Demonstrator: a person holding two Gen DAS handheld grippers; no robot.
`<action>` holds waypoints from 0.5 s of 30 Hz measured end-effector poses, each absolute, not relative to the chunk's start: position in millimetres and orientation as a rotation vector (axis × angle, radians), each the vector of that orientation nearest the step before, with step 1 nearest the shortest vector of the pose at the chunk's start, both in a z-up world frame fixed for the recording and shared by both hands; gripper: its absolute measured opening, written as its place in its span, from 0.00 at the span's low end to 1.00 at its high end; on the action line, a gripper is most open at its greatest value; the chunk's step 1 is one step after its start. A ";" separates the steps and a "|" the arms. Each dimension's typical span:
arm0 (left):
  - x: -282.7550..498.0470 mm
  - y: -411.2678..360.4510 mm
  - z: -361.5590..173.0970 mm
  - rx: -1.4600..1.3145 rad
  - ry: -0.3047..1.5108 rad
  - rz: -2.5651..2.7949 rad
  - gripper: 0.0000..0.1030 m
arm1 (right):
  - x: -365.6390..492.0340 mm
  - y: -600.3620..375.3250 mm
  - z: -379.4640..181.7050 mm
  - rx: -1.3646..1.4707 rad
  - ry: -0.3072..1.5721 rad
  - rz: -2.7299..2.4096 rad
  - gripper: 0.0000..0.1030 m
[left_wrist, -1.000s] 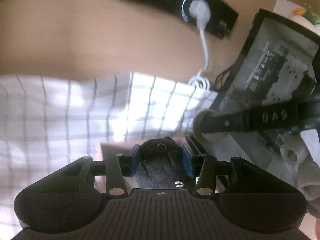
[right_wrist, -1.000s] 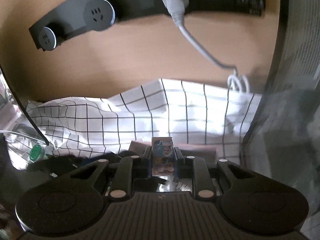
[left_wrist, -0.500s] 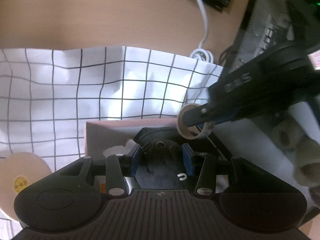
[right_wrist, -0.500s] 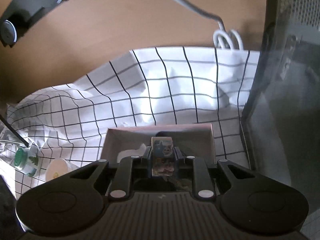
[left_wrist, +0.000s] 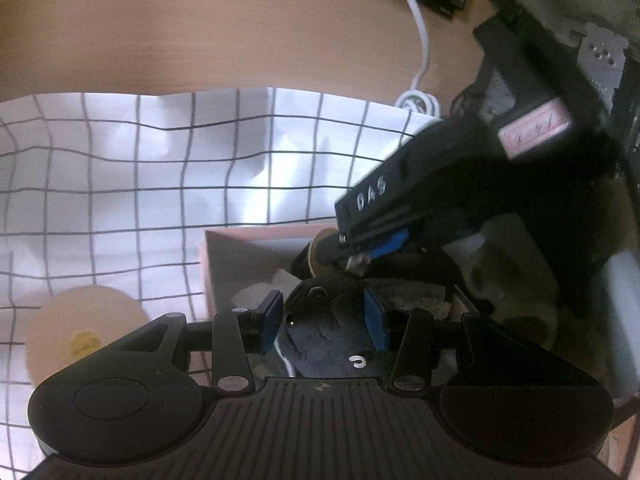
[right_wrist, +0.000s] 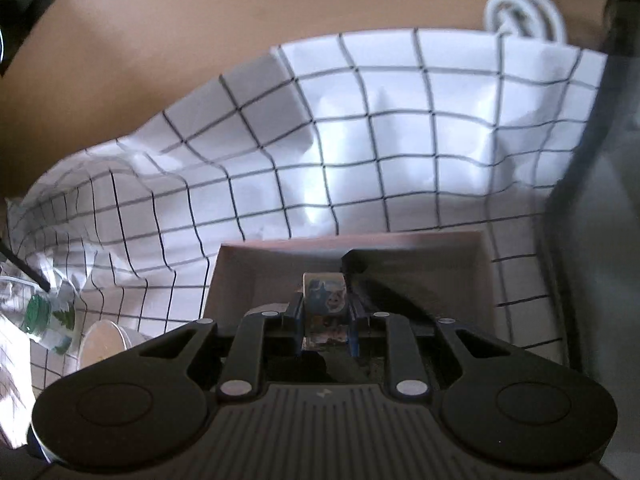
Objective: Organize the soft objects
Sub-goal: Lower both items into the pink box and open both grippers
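My left gripper (left_wrist: 324, 320) is shut on a dark grey soft toy (left_wrist: 328, 340) and holds it over the pink box (left_wrist: 224, 252). My right gripper (right_wrist: 325, 312) is shut on a roll of printed tape (right_wrist: 324, 300) and holds it inside the same pink box (right_wrist: 480, 264). In the left wrist view the right gripper (left_wrist: 360, 256) reaches in from the right with the tape roll (left_wrist: 316, 256) at its tip, just above the toy. Light cloth pieces (left_wrist: 256, 294) lie in the box.
A white checked cloth (left_wrist: 160, 168) covers the wooden table (left_wrist: 200, 32). A round beige lid (left_wrist: 84, 332) lies left of the box. A black mesh rack (left_wrist: 580, 60) stands at the right, a white cable (left_wrist: 418, 40) behind. A small bottle (right_wrist: 48, 316) lies at the left.
Both grippers have come down and forward towards the pink box. The right gripper with the tape roll now reaches into the box, closer to the left gripper's toy.
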State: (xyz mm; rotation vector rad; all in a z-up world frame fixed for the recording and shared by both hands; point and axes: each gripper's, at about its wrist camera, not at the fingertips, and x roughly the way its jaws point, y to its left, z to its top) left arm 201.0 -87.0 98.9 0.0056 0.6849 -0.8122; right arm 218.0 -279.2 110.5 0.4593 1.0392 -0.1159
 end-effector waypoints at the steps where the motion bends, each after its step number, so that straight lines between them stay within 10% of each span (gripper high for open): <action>1: 201.5 -84.7 98.5 0.005 0.682 -0.808 0.48 | 217.1 -276.6 109.1 0.448 1.037 -0.125 0.31; 4: 205.8 -80.2 98.5 0.005 0.678 -0.796 0.48 | 205.1 -271.5 115.5 0.419 1.001 -0.166 0.59; 15: 208.4 -87.4 101.6 0.036 0.629 -0.792 0.28 | 110.3 -245.3 179.7 0.253 0.824 -0.384 0.64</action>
